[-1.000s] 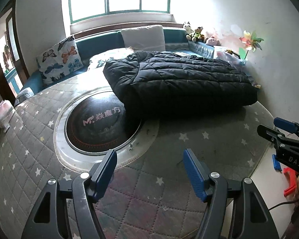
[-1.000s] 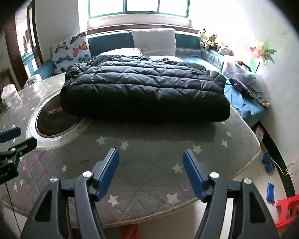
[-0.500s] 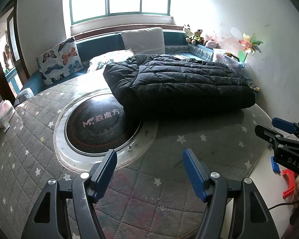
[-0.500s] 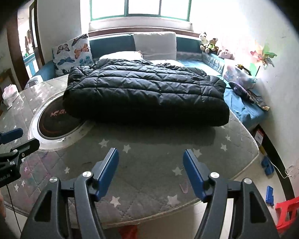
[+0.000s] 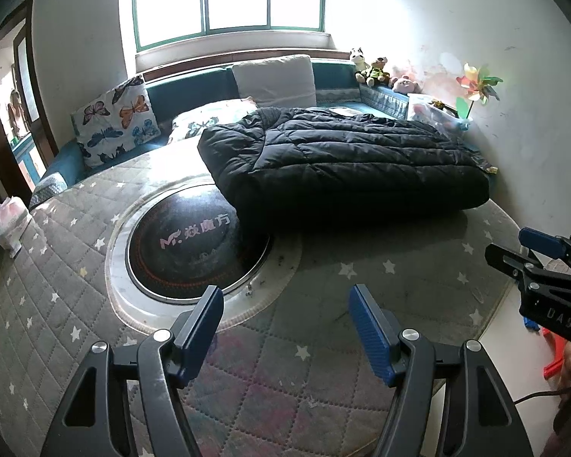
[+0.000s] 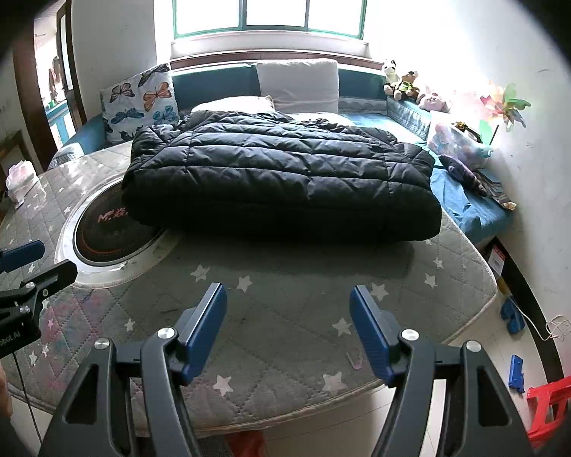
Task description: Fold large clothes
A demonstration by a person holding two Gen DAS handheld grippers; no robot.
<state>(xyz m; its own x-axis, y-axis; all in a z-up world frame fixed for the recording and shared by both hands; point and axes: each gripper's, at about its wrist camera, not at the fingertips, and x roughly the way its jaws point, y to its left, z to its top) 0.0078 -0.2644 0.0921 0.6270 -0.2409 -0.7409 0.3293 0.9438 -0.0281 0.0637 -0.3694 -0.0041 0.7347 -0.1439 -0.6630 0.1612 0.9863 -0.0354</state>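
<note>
Left gripper (image 5: 285, 314): lower centre of its own view, blue-padded jaws spread wide, nothing between them. It hangs over the near part of a grey star-quilted cover (image 5: 361, 361) on a round table. Its side also shows at the left edge of the right wrist view (image 6: 23, 266).

Right gripper (image 6: 287, 312): lower centre of its view, jaws likewise wide apart and empty, above the table's near edge. It shows at the right edge of the left wrist view (image 5: 529, 251).

Black quilted puffer jacket (image 6: 281, 175): folded into a thick, roughly rectangular bundle, lying on the far half of the table, mid-frame, well apart from both grippers. Its left corner overlaps a round black inset (image 5: 194, 243) with lettering, ringed in clear plastic.

Behind the jacket: teal bench seating, a butterfly-print cushion (image 5: 114, 122) in the upper left, a white cushion (image 6: 299, 83) under the window, and stuffed toys (image 6: 403, 83) in the upper right.
</note>
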